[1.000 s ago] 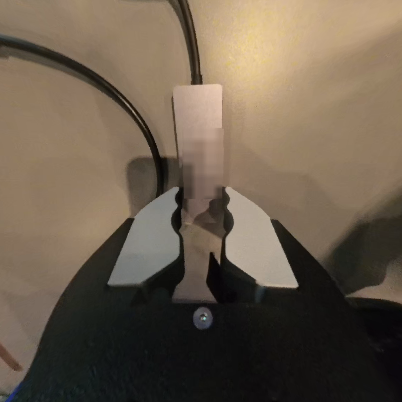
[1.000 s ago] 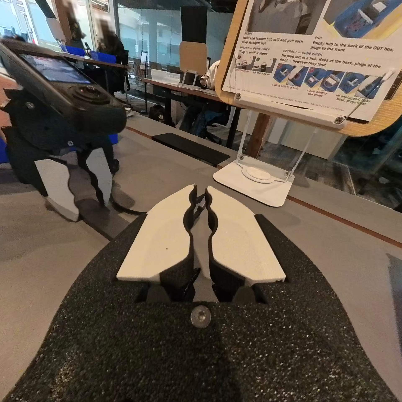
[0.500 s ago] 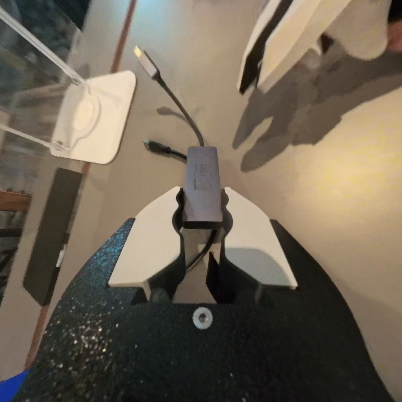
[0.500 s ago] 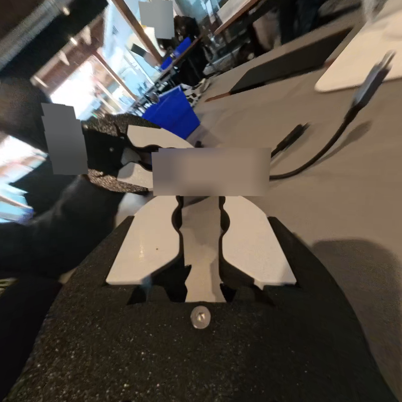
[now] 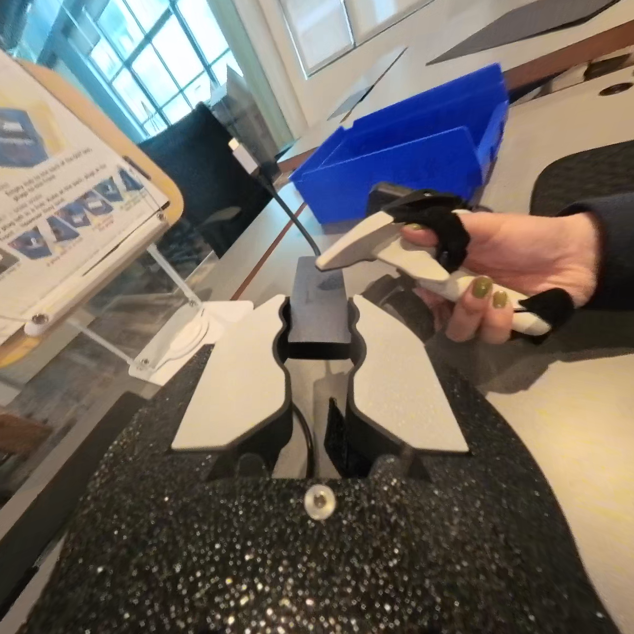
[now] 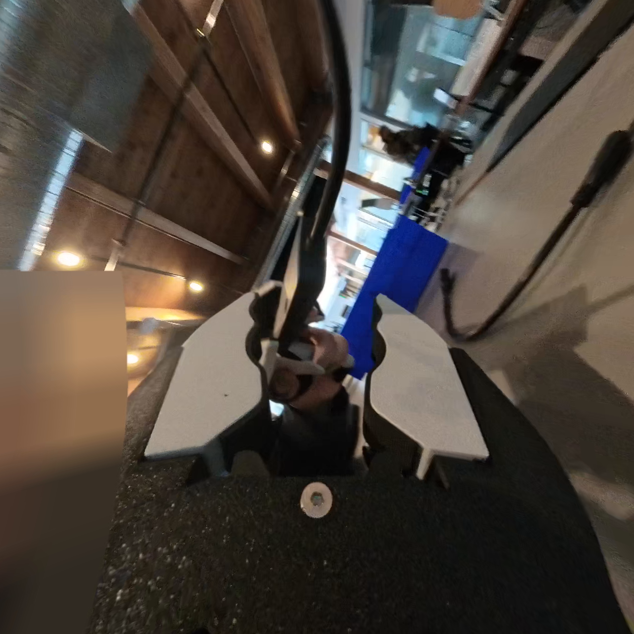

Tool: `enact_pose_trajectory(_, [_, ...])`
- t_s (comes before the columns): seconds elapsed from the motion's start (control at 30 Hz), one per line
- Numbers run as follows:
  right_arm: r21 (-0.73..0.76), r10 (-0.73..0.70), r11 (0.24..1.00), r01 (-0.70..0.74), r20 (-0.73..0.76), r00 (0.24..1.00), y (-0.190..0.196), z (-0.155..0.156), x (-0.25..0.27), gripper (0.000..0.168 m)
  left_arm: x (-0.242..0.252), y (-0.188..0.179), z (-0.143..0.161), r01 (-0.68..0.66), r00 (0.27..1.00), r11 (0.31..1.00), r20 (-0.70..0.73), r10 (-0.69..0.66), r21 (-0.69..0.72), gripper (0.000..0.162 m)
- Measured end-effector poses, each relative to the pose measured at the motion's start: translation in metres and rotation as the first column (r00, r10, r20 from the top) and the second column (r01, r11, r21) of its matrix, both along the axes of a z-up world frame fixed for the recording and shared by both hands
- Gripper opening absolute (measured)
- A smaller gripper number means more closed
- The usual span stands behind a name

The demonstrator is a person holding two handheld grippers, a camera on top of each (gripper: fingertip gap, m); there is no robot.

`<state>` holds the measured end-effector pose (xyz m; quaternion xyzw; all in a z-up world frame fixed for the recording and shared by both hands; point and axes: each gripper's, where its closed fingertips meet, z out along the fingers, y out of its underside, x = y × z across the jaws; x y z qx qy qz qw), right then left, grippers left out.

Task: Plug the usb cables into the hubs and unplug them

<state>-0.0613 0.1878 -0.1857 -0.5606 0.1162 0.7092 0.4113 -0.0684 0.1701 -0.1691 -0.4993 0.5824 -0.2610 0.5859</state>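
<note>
My left gripper (image 5: 319,303) is shut on the near end of a grey USB hub (image 5: 317,295) and holds it above the table. The hub's black cable (image 5: 291,216) rises from its far end to a silver plug (image 5: 243,156) in the air. A hand (image 5: 514,260) holds a white part of the right gripper (image 5: 360,245), which reaches over the hub's far end. In the right wrist view my right gripper (image 6: 322,298) is open, with the hub (image 6: 302,291) edge-on between its fingers, nearer the left one. Contact cannot be told.
A blue bin (image 5: 411,161) stands behind the hub and shows in the right wrist view (image 6: 394,274). An instruction sign on a clear stand (image 5: 85,219) is at the left. A second black cable (image 6: 535,254) with a plug lies on the grey table (image 5: 549,446).
My left gripper has lifted the hub off the table and tilted it up. My right gripper has opened wider and come around the hub's cable end.
</note>
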Motion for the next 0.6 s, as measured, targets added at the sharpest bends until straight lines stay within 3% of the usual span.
enact_pose_trajectory(0.03, [0.030,0.001,1.000,0.001,-0.057,0.998,-0.001,0.007,0.003,0.051,0.002,-0.005,0.001,0.015,1.000,1.000,-0.001,-0.015,0.012,0.031])
enact_pose_trajectory(0.1, [0.119,-0.021,0.992,0.038,-0.136,0.991,-0.005,0.020,0.012,0.015,0.005,-0.013,0.000,0.038,0.999,0.999,-0.008,-0.037,0.033,0.032])
enact_pose_trajectory(0.13, [0.171,-0.015,0.984,0.040,-0.141,0.990,-0.008,0.024,0.014,0.014,0.006,-0.016,0.002,0.039,0.999,0.998,0.001,-0.039,0.047,0.032])
enact_pose_trajectory(0.17, [0.221,-0.012,0.974,0.045,-0.153,0.988,-0.013,0.028,0.015,0.012,0.006,-0.015,0.007,0.011,1.000,0.998,0.027,-0.013,0.063,0.015])
enact_pose_trajectory(0.2, [0.281,-0.004,0.959,0.044,-0.141,0.990,-0.016,0.033,0.015,0.012,0.004,-0.015,0.014,-0.014,0.998,0.997,0.062,0.009,0.078,0.012])
enact_pose_trajectory(0.4, [0.607,-0.090,0.795,0.011,0.099,0.991,-0.048,0.054,0.004,0.012,0.001,-0.029,0.021,0.035,0.999,0.998,0.007,-0.035,-0.045,0.046])
enact_pose_trajectory(0.6, [0.682,-0.147,0.731,-0.022,0.190,0.971,-0.058,0.055,-0.003,0.012,-0.002,-0.042,0.010,0.070,0.992,0.987,-0.093,-0.085,-0.145,0.029])
